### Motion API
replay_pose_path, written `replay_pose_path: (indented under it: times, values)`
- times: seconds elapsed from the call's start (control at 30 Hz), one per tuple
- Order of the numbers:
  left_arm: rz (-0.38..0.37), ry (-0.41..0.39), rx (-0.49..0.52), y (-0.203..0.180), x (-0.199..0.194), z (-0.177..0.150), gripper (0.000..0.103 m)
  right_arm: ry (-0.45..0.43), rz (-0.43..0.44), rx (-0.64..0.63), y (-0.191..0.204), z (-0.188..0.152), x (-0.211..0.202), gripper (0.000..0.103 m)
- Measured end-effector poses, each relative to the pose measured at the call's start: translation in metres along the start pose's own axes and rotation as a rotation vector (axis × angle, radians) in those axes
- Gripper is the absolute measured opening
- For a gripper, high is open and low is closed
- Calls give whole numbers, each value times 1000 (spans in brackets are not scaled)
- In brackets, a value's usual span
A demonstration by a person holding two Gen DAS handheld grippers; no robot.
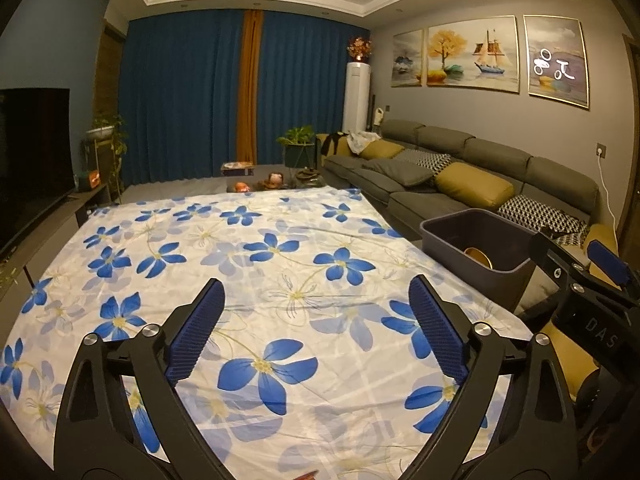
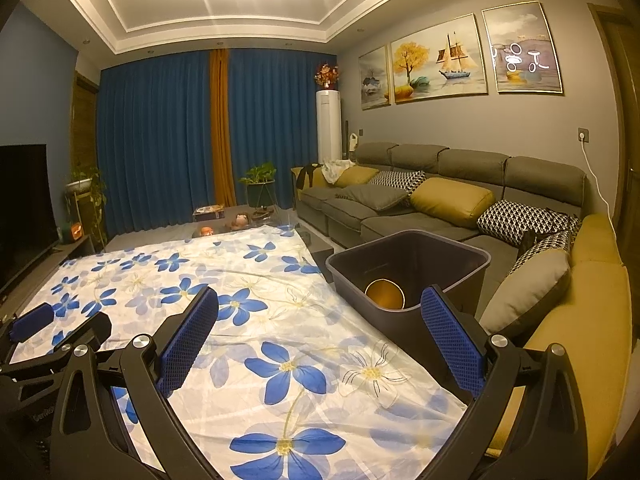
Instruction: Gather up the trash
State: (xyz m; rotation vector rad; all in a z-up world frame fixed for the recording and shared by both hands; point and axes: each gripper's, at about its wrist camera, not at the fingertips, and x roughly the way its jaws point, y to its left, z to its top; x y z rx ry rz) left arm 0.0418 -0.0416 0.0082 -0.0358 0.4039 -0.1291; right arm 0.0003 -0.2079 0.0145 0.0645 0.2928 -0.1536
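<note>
Fingers (image 1: 200, 328) spread on both grippers, level, empty.

A dark grey, rectangular plastic bin (image 2: 408, 272) with rounded corners and a rolled rim stands upright and open-topped at the right edge of the flower-printed cloth, ahead of the right tongs and to their right; its near wall sits just behind the right-hand blue pad. Seen from the left tongs, the same bin (image 1: 476, 240) lies well off to the right and further ahead. Inside it, against the near wall, lies a round, gold-brown cup-like item (image 2: 385, 294) tipped on its side, its open mouth facing the tongs; from the left tongs only its upper curve (image 1: 478, 257) shows above the rim.
</note>
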Motion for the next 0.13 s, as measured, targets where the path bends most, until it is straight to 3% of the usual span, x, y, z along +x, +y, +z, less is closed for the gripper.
replay_pose_path:
  times: [0.13]
  values:
    - [14, 11, -6, 2, 0, 0, 92, -1, -1, 10, -2, 1, 1, 98]
